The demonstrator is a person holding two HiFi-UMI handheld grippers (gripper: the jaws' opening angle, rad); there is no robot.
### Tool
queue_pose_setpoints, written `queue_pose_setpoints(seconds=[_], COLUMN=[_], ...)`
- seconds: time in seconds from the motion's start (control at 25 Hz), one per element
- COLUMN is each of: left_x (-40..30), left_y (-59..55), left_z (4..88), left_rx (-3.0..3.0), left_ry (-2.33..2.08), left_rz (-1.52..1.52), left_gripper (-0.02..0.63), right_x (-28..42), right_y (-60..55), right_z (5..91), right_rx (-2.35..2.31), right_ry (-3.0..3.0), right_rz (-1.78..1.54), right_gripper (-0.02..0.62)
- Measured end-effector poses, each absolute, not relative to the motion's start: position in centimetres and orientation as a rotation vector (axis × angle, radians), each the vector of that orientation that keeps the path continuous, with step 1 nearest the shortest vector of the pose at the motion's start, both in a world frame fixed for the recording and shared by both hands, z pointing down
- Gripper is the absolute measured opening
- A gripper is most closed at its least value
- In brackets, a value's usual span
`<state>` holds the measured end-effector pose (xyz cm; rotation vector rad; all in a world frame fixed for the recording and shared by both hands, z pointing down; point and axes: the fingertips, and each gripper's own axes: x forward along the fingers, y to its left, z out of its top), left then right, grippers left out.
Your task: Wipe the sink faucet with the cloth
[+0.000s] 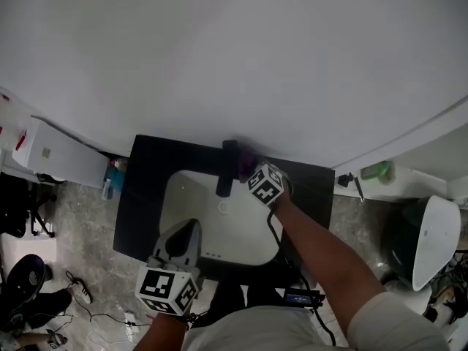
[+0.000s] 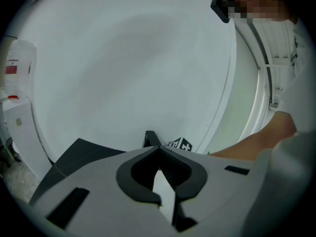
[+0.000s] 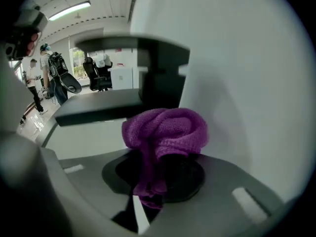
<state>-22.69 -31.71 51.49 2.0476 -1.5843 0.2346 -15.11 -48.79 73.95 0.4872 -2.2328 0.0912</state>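
Faucet [image 1: 227, 168]: matte black, boxy spout over the basin; my right claw [image 3: 158, 169] is clamped on the purple cloth [image 3: 165, 127], a bunched knit wad at the spout's base, prob. touching; wiping looks barely under way, most of spout left. Left claw [image 2: 159, 151] pinched together, empty, above the smooth white sink's [image 1: 183, 196] near rim; black counter [image 1: 142, 196] around.

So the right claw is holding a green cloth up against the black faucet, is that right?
Not quite. The cloth is purple, not green; the right gripper view shows it plainly. The rest stands: the right claw holds it up against the black faucet.
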Motion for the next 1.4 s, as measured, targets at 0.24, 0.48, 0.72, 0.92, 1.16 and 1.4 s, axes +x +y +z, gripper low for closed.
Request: queue_pose_setpoints(seconds=[0.24, 0.48, 0.72, 0.92, 1.16, 1.4], left_x=[-23.1, -22.9, -22.5, -22.9, -22.2, -22.8], left_y=[-31.4, -31.0, -29.5, -28.6, -27.4, -26.2], left_z=[50.7, 50.4, 51.0, 49.8, 49.1, 48.7], left_rx=[2.056, 2.069, 2.053, 2.066, 2.089, 2.085], left_ry=[-1.599, -1.584, -1.573, -1.571, -1.550, -1.560], left_rz=[0.186, 0.197, 0.226, 0.185, 0.185, 0.156], left_gripper=[0.006, 0.006, 0.006, 0.006, 0.006, 0.006], right_x=[-14.7, -14.8, -14.5, -12.4, -18.1, -18.2], right_y=[-48.1, -48.9, -48.4, -47.3, -50.1, -42.0], right_z=[72.4, 67.0, 76.4, 62.8, 56.8, 59.2], right_rx=[0.533, 0.552, 0.488, 0.739, 0.665, 0.577], right_ry=[-2.295, -2.436, -2.226, -2.471, -2.521, -2.552], right_rz=[0.178, 0.053, 0.210, 0.210, 0.098, 0.206], right_gripper=[0.086, 0.084, 0.086, 0.086, 0.086, 0.084])
